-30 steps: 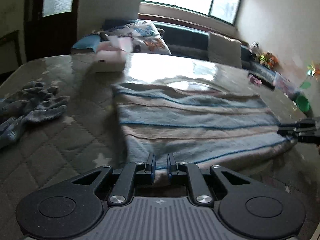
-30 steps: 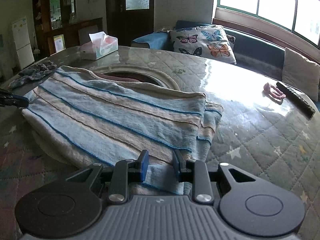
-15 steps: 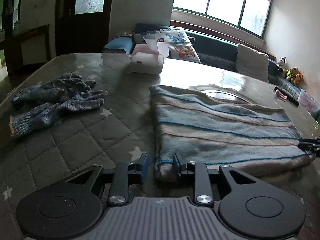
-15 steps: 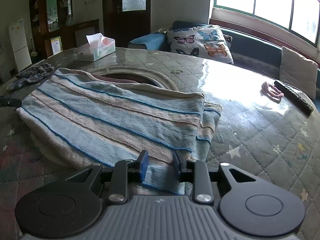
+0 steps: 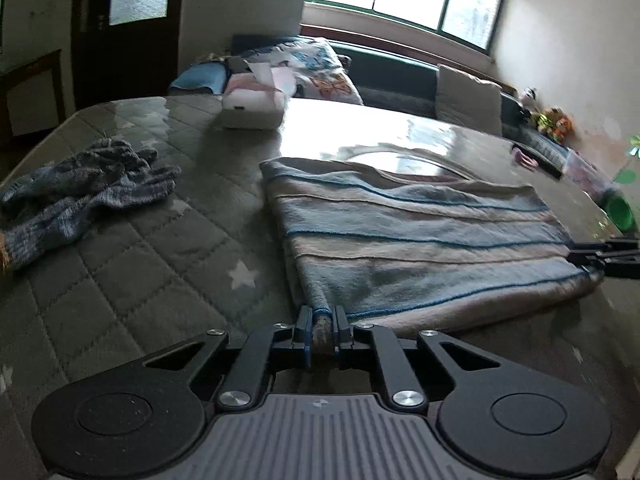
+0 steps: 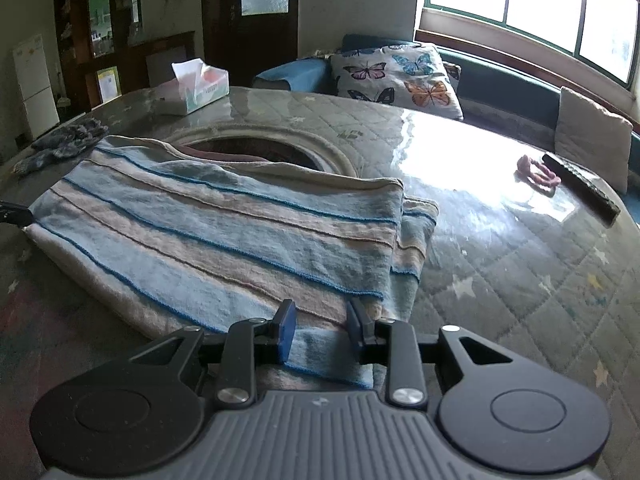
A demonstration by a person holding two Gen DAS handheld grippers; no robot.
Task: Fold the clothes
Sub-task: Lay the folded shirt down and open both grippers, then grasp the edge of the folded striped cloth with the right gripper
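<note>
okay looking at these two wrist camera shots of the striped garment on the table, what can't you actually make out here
- Left wrist view: the left gripper has its fingers closed on the striped garment, hiding the pinched corner.
- Right wrist view: the right gripper straddles the cloth; whether the pads touch it is unclear.
- Both views: the garment's folded layers hide its type.
- Right wrist view: print on the tissue box is too small.
- Left wrist view: the toys are blurred.
</note>
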